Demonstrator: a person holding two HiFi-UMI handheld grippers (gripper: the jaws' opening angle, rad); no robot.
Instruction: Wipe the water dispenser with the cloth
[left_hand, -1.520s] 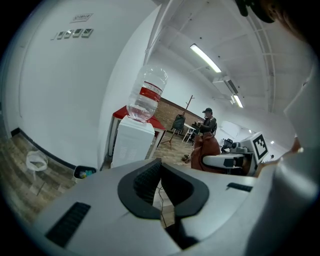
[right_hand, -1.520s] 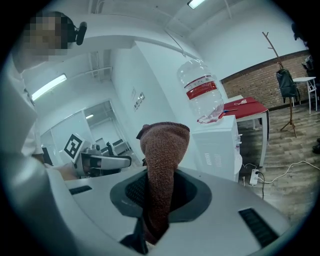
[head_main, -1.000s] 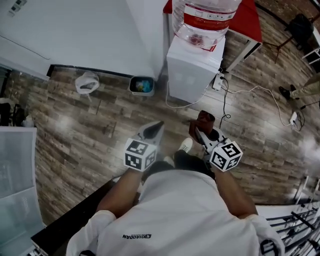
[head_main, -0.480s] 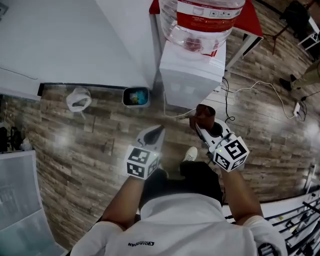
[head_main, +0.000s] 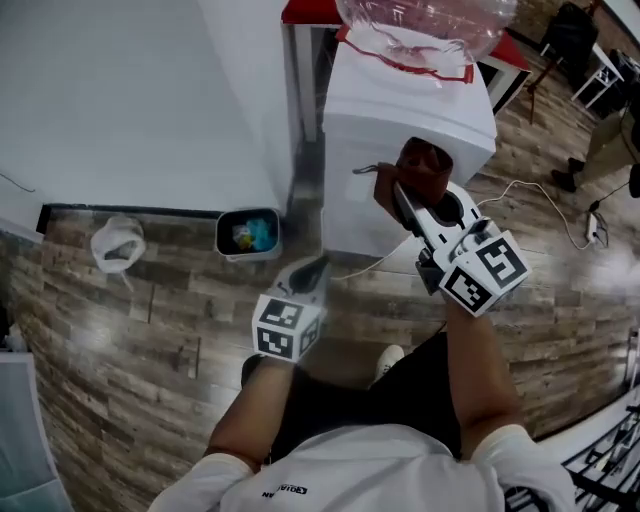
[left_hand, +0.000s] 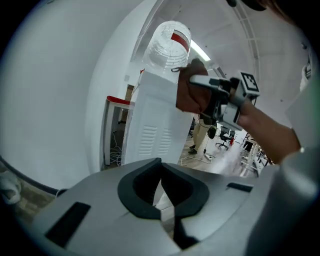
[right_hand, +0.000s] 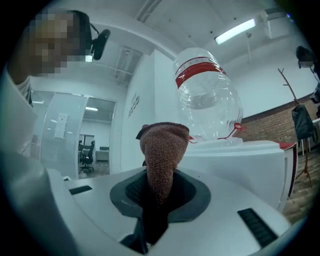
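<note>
The white water dispenser (head_main: 400, 120) stands against the wall with a clear bottle (head_main: 425, 25) on top. My right gripper (head_main: 405, 195) is shut on a brown cloth (head_main: 420, 168), which it holds up by the dispenser's upper front edge. In the right gripper view the cloth (right_hand: 162, 150) sticks up from between the jaws, with the dispenser top (right_hand: 240, 160) and bottle (right_hand: 207, 100) just behind it. My left gripper (head_main: 310, 272) hangs lower, left of the dispenser, shut and holding nothing. The left gripper view shows the dispenser's vented side (left_hand: 152, 135) and the cloth (left_hand: 192, 95).
A small bin (head_main: 248, 232) and a white bag (head_main: 117, 245) sit on the wood floor by the white wall (head_main: 130, 100). A white cable (head_main: 530, 190) trails right of the dispenser. A red table (head_main: 308, 12) stands behind it. Another person's leg (head_main: 600, 150) shows at the far right.
The person has stepped closer to the dispenser. The right gripper has risen with the cloth from near the floor to the dispenser's upper front. The left gripper has stayed low.
</note>
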